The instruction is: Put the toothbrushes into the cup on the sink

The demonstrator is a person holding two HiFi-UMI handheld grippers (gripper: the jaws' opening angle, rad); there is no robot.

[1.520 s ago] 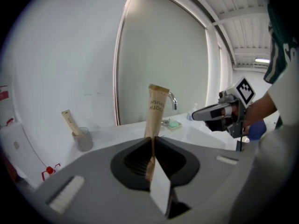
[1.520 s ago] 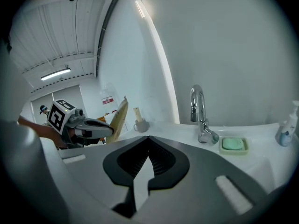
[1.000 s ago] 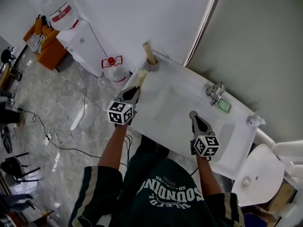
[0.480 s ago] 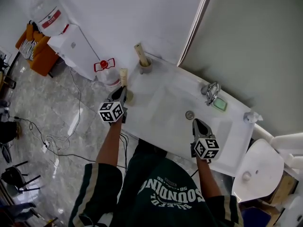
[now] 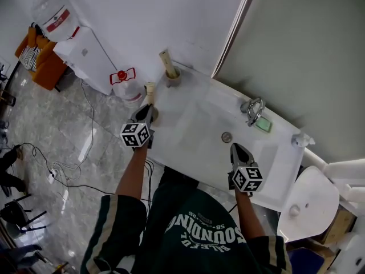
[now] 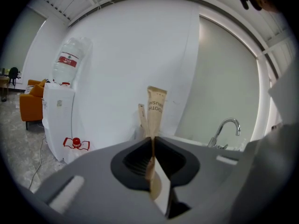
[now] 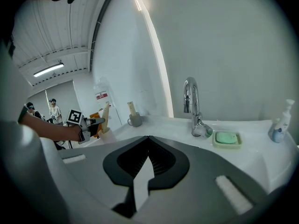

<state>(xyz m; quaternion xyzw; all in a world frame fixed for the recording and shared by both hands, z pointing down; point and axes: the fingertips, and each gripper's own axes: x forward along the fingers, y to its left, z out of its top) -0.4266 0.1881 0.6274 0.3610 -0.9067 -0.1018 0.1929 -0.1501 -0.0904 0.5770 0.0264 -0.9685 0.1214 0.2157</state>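
My left gripper is shut on a beige toothbrush carton, held upright just off the left end of the white sink. In the left gripper view the carton stands pinched between the jaws. The grey cup stands at the sink's far left corner with another carton in it. That second carton shows just behind the held one. My right gripper hovers over the sink's near edge, shut and holding nothing. From there the cup lies far left.
A chrome faucet, a green soap dish and a soap bottle line the sink's back edge; the drain lies in the basin. A water dispenser and a jug stand left on the floor. A toilet is right.
My left gripper has carried the carton leftward, from over the sink's left rim to just beyond it. My right gripper has drawn back a little, uncovering the drain.
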